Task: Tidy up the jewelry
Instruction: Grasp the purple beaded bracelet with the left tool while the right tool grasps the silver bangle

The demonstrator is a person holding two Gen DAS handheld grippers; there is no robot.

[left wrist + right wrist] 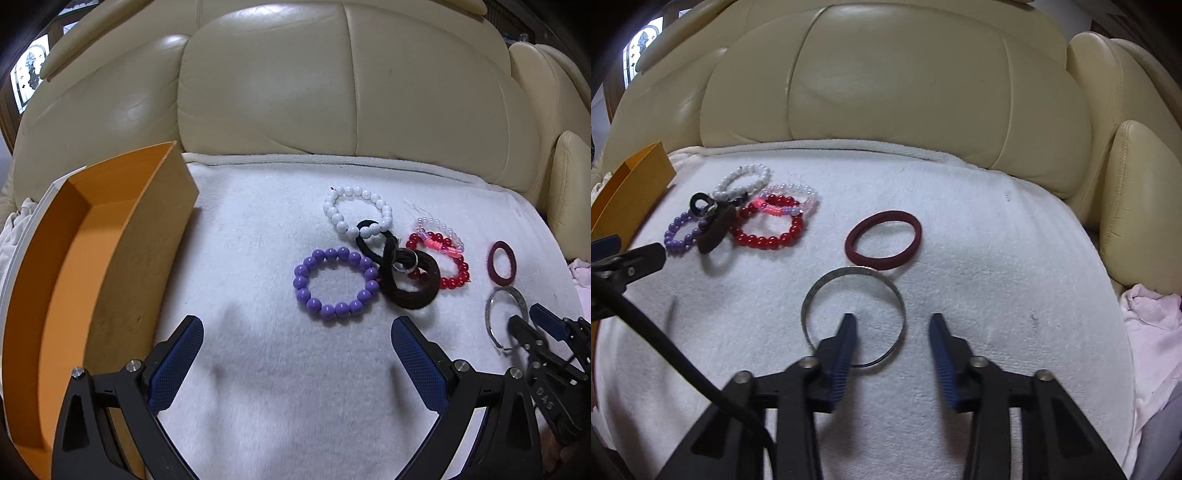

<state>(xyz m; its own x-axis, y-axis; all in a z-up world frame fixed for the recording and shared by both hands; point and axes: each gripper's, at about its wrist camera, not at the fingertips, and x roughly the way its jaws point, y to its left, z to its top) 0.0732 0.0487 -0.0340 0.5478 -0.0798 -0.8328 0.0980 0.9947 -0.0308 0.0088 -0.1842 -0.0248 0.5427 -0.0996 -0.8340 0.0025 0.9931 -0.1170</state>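
A thin silver bangle (pixel 812 295) lies flat on the white towel (pixel 997 258). My right gripper (pixel 893 321) straddles the bangle's right rim, one finger inside the ring and one outside. A gap shows on both sides of the rim, so the jaws are open. Beyond it lies a maroon hair band (pixel 882 240). To the left sits a cluster: purple bead bracelet (pixel 334 282), white bead bracelet (pixel 356 210), red bead bracelet (pixel 452 267), pale pink one (pixel 439 229) and a black hair tie (pixel 400 280). My left gripper (pixel 297 323) is wide open just short of the purple bracelet, holding nothing.
An orange open box (pixel 122 258) stands at the towel's left edge, beside the left gripper. The towel covers a cream leather sofa seat (pixel 332 92), with the backrest behind and an armrest (pixel 1145 203) on the right. Pink cloth (pixel 1152 314) lies at the far right.
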